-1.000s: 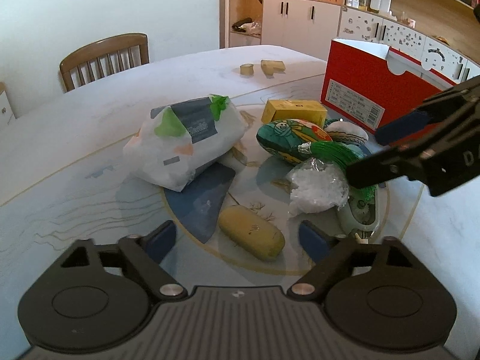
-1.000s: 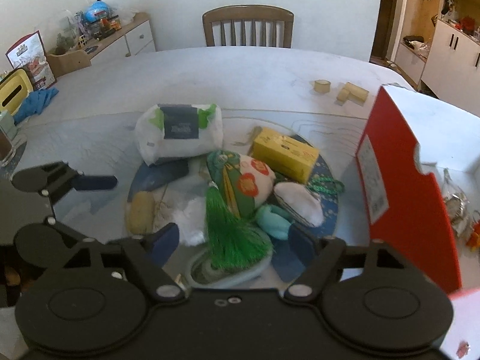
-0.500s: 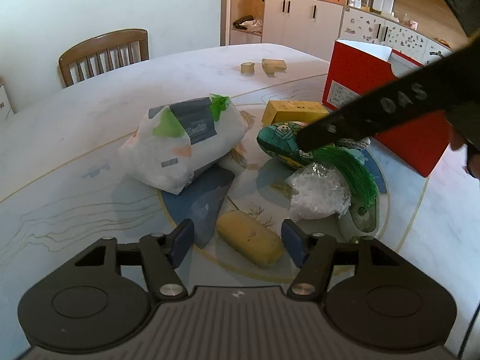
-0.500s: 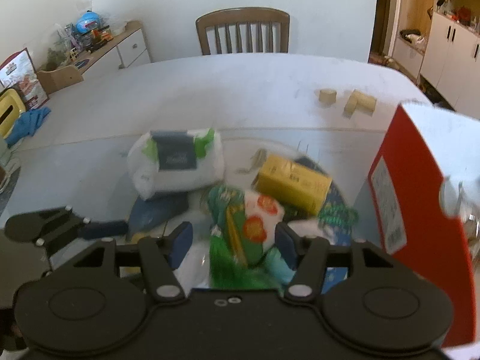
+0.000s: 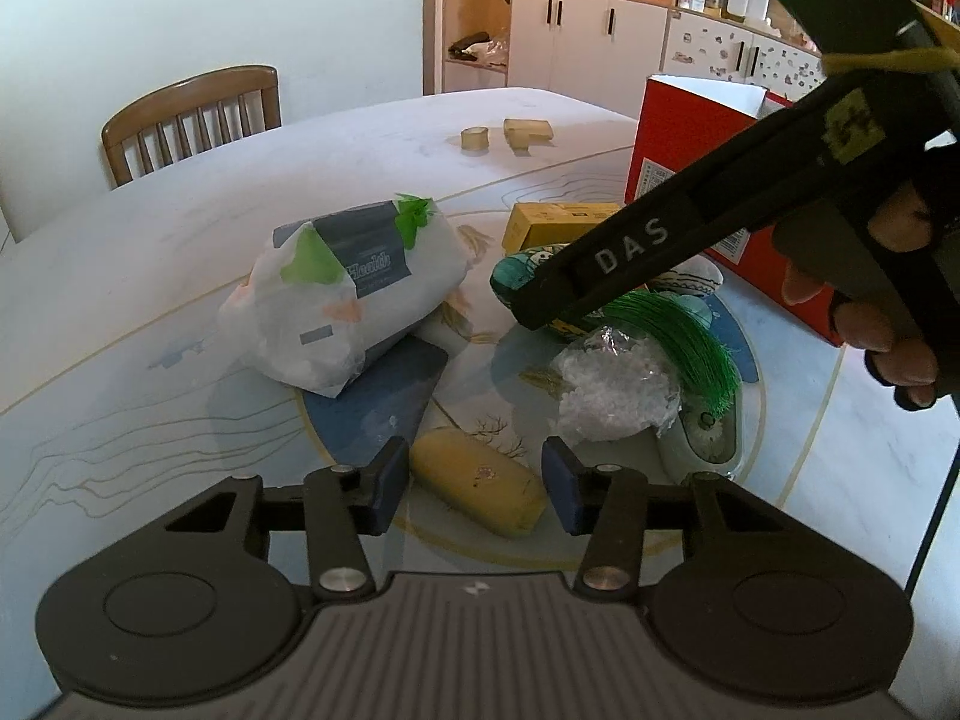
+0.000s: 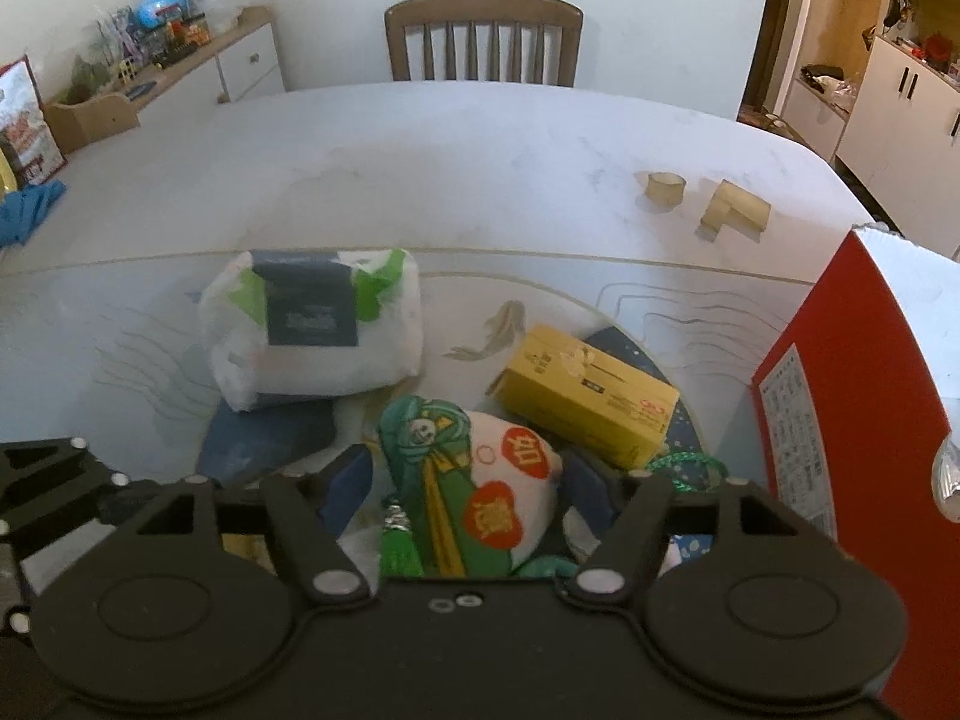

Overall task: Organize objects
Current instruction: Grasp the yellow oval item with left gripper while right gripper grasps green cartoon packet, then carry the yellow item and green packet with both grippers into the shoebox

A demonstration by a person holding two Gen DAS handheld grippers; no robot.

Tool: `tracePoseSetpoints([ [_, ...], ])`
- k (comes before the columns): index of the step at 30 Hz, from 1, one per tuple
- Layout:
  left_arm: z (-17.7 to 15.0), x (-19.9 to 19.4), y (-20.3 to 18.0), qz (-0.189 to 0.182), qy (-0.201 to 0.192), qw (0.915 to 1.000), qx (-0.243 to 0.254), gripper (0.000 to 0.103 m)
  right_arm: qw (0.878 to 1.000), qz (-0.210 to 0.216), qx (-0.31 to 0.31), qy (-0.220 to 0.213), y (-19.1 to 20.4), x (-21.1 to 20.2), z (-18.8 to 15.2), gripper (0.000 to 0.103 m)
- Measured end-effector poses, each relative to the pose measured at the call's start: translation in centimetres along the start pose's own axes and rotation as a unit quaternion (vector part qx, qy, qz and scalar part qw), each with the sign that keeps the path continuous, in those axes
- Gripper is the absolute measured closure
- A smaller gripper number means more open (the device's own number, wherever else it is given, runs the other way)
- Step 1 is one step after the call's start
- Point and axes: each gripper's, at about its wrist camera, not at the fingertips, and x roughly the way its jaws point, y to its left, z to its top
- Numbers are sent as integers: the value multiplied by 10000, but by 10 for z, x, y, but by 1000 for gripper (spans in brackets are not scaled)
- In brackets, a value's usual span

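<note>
A pile of objects lies on the table's round blue pattern. In the left wrist view my left gripper (image 5: 474, 483) is open with a yellow oblong pouch (image 5: 477, 489) between its fingers. A white tissue pack (image 5: 345, 291), a clear bag of white bits (image 5: 612, 387) and a green tassel (image 5: 678, 330) lie beyond. My right gripper (image 6: 465, 489) is open, its fingers on either side of the green and white embroidered pouch (image 6: 480, 492). Whether the pads touch it I cannot tell. A yellow box (image 6: 588, 393) lies just behind the pouch.
A red open shoebox (image 6: 840, 420) stands at the right. A tape roll (image 6: 665, 189) and wooden blocks (image 6: 735, 213) lie far on the white table (image 6: 450, 168). A wooden chair (image 6: 483, 36) stands behind it. A cabinet with clutter (image 6: 150, 54) is at the far left.
My right gripper has moved down and forward over the pile until its fingers flank the embroidered pouch. My left gripper's fingers have narrowed around the yellow oblong pouch.
</note>
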Motion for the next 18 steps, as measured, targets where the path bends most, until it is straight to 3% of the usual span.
tracePoseSetpoints([
  [4,2,1,0,14,38,10000,-14,55,9999,-11,-85,66,1,6,0,35],
  [9,3,1,0,31,98,9999,-45,55,9999,-8,-164,-31,0,0,-1,48],
  [18,14,-16,0,-57,93,9998,-153,56,9989,258,29,-380,-14,-39,0,50],
])
